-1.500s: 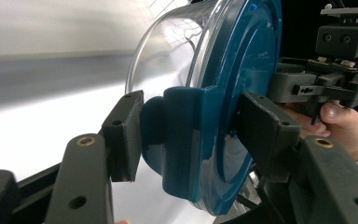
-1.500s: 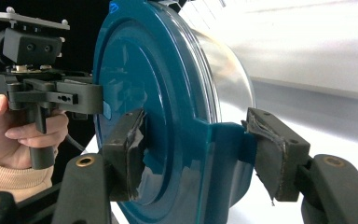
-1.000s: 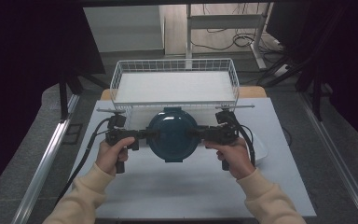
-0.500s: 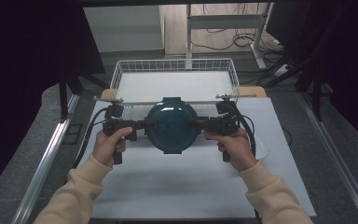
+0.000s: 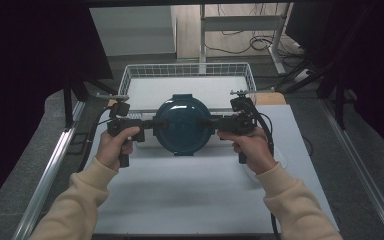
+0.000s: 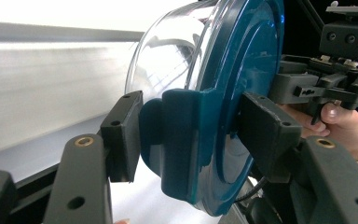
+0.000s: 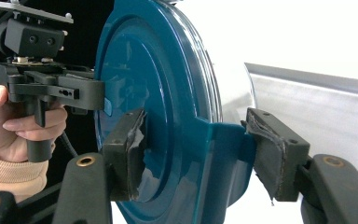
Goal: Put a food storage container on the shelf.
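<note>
Because we need it level, we list one lidded container (image 5: 182,125) (teal lid, clear bowl), above the desk (image 5: 180,200), left gripper (image 5: 149,123) fingers at nine o'clock, right gripper (image 5: 214,123) fingers at three, clamped on opposite latches.

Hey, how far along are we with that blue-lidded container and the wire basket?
Done: both grippers have gripped the container, the left gripper and right gripper each clamping a latch of its teal lid. In hand: it is carried in the air at the near rim of the wire basket. Left: probably setting it into the basket and letting go.
</note>
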`<state>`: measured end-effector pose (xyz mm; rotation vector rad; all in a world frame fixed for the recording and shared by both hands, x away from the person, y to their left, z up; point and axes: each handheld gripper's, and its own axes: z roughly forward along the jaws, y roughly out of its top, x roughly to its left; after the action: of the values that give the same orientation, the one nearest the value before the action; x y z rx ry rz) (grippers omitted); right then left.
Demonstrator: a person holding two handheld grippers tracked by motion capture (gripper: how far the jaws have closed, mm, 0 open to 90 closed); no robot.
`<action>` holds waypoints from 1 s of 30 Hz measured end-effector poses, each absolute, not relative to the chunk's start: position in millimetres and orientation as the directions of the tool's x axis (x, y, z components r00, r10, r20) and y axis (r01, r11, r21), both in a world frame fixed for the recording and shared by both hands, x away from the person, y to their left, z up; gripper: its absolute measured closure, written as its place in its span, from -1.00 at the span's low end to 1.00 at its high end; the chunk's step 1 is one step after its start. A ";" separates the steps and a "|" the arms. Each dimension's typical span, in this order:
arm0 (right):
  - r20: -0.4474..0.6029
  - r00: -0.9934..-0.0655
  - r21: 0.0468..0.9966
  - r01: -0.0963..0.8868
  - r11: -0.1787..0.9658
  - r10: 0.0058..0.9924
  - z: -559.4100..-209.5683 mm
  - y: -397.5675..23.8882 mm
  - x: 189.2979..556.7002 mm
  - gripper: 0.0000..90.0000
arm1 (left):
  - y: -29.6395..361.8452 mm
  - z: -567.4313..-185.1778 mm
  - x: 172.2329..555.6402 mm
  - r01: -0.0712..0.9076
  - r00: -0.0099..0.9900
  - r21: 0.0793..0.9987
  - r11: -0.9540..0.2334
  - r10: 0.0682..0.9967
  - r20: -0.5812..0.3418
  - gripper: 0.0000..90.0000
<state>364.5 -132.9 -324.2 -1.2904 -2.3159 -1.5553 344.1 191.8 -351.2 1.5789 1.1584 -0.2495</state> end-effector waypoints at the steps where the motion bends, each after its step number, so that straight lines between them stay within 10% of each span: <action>1: 0.474 -0.646 0.734 0.666 0.137 0.598 -322.8 -132.8 364.9 -0.12 | 192.1 -349.0 345.5 0.768 0.500 0.635 0.087 0.537 -0.679 -0.08; 30: 0.470 -0.659 0.743 0.655 0.140 0.588 -286.0 -130.1 424.2 -0.10 | 196.5 -310.7 408.6 0.776 0.490 0.625 0.089 0.540 -0.685 -0.09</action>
<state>424.2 -130.1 -286.0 -1.2678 -2.3217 -1.5701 408.6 196.5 -310.7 1.5778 1.1692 -0.2543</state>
